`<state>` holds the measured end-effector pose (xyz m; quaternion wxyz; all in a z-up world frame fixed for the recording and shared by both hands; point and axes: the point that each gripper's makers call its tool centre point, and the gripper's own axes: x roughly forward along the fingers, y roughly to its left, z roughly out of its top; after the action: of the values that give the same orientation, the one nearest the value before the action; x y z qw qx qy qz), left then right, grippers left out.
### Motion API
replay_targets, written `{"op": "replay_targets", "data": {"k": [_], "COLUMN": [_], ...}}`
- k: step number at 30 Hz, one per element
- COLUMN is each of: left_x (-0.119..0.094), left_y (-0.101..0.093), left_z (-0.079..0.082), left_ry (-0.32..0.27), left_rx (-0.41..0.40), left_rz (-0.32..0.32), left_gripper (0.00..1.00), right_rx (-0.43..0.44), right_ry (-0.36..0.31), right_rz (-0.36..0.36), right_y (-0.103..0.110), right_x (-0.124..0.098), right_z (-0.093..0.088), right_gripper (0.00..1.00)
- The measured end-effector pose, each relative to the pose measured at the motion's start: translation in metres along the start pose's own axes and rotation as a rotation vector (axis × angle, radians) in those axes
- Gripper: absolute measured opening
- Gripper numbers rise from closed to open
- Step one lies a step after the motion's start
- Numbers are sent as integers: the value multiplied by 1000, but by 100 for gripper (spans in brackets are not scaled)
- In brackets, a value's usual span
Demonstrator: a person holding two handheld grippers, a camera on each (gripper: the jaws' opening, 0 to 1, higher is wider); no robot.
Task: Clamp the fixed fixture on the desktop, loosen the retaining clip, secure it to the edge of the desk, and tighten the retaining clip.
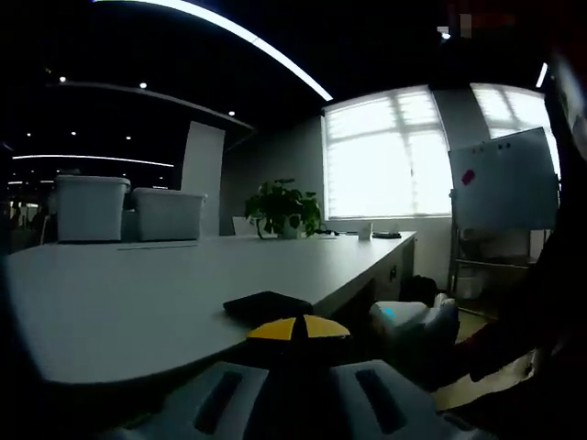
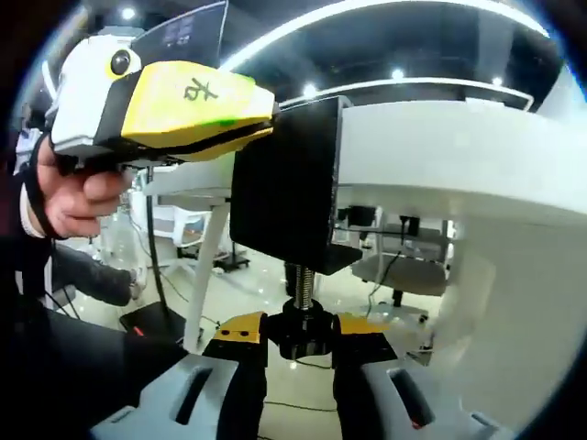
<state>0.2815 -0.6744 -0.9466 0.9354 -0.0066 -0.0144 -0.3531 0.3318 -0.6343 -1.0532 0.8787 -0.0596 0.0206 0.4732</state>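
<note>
While left gripper (image 2: 261, 115) pinches clamp (image 2: 284, 183) on desk edge (image 2: 440, 151), right gripper (image 2: 301, 335) pinches its screw knob (image 2: 303, 328).

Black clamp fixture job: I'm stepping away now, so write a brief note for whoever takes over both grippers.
Left gripper: yellow tips shut on the black clamp fixture, holding it over the white desk's edge.
Right gripper: below the desk, jaws closed around the black screw knob of the retaining clip.
Done: fixture hooked onto the desk edge.
Left: whether the screw is tight can't be told; finish tightening, then release both.
</note>
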Motion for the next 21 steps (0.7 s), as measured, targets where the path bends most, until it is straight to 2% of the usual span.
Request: {"op": "replay_targets", "data": {"k": [2,5,11,14,15,17,19,21], "left_x": [0,1,1,2,3,4,4,4], "left_y": [0,0,1,1,1,0,0,0], "left_z": [0,0,-1,-1,-1,-1,-1,-1], "left_ry": [3,0,1,2,2,2,1,-3], "left_rx": [0,-8,-16,-19,-18,-12,-14,-10], "left_rz": [1,3,11,8,6,3,2,2], "left_gripper": [1,1,1,1,1,1,1,1], "right_rx": [-12,-56,-40,-43,-96,-122,-102,-46], "right_ry": [-14,-45,-63,-38,-36,-79,-84,-109], "right_rz": [85,177,196,155,120,24,-41,-127], "right_y": [3,6,9,5,0,-5,-6,-12], "right_x": [0,-1,-1,-2,-2,-4,-5,-8], "right_z": [1,3,3,1,3,12,15,20], "right_gripper": [25,25,25,27,31,43,50,49]}}
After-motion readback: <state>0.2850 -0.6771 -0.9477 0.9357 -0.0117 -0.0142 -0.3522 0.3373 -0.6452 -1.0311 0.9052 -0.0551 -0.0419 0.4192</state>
